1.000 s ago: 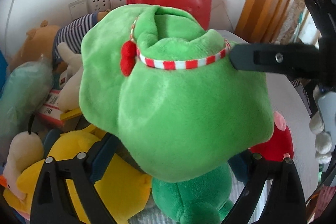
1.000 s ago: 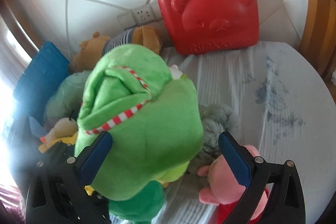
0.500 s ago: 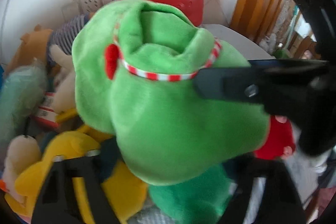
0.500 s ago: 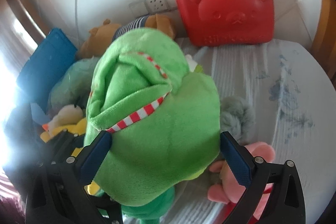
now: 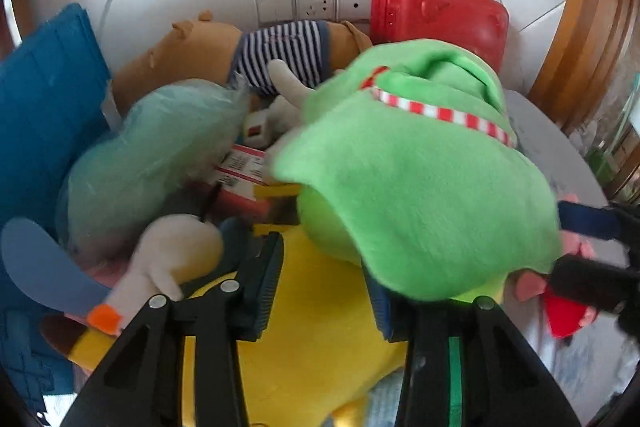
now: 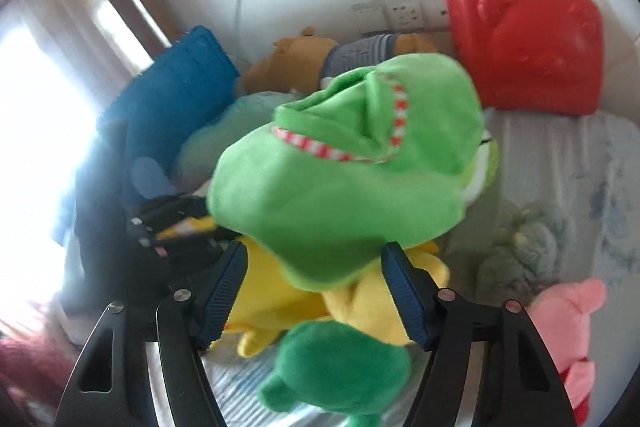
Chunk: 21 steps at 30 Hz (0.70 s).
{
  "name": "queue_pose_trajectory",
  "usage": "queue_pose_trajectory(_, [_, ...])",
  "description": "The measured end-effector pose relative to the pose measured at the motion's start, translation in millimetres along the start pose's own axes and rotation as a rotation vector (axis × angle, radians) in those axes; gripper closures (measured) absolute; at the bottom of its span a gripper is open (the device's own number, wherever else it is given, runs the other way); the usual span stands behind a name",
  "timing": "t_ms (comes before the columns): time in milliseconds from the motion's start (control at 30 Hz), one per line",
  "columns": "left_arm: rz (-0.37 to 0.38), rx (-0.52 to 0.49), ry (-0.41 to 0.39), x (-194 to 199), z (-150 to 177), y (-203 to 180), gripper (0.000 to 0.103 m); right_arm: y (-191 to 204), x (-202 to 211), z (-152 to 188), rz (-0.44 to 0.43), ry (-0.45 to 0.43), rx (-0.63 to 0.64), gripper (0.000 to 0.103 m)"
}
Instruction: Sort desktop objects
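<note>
A big green plush (image 5: 420, 195) with a red-and-white striped band fills the middle of both views (image 6: 344, 179). My right gripper (image 6: 314, 287) has narrowed around its lower part and looks shut on it; its fingers also show at the right of the left wrist view (image 5: 588, 219). My left gripper (image 5: 324, 287) is half open over a yellow plush (image 5: 320, 339), with the green plush overlapping its right finger. Whether that finger touches the plush is unclear.
A red bear-face case (image 6: 528, 51) stands against the tiled wall at the back. A brown bear in a striped shirt (image 5: 256, 55), a pale teal plush (image 5: 148, 163), a blue bag (image 5: 44, 115), a pink plush (image 6: 572, 319) and a grey plush (image 6: 524, 247) crowd the table.
The left gripper has drawn off the green plush and swung left over the yellow plush. The right gripper's jaws have closed in on the green plush and carried it leftward.
</note>
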<state>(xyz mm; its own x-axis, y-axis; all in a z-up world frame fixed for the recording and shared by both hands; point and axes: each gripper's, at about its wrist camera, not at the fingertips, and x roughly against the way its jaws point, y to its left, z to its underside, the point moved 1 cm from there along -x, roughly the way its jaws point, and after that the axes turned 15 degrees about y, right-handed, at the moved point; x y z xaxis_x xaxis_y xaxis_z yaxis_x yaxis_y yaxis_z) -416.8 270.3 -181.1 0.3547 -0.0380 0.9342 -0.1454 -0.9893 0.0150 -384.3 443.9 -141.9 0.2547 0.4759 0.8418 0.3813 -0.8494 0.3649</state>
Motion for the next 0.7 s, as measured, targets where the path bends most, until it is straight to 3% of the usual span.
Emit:
queue_pose_trajectory(200, [-0.090,0.065,0.008,-17.6,-12.6,12.5,0.063,-39.5,21.0,18.4,0.168,-0.011,-0.110,0.033])
queue_pose_trajectory(367, [-0.168,0.137,0.025,-29.6,-24.3,38.2,0.063,-67.5,31.5,11.6,0.169,-0.059,-0.162,0.033])
queue_pose_trajectory(467, [-0.080,0.198,0.034,-20.4,-15.4,54.3,0.063,-74.9,25.7,-9.5,0.153,-0.081,-0.170,0.033])
queue_pose_trajectory(567, [-0.041,0.222,0.027,-5.1,-4.8,55.2,0.063,-82.9,17.0,-21.4,0.126,-0.074,-0.176,0.033])
queue_pose_trajectory(700, [-0.004,0.220,-0.006,19.3,9.8,39.6,0.035,-82.8,5.8,-20.2,0.124,-0.043,-0.175,0.033])
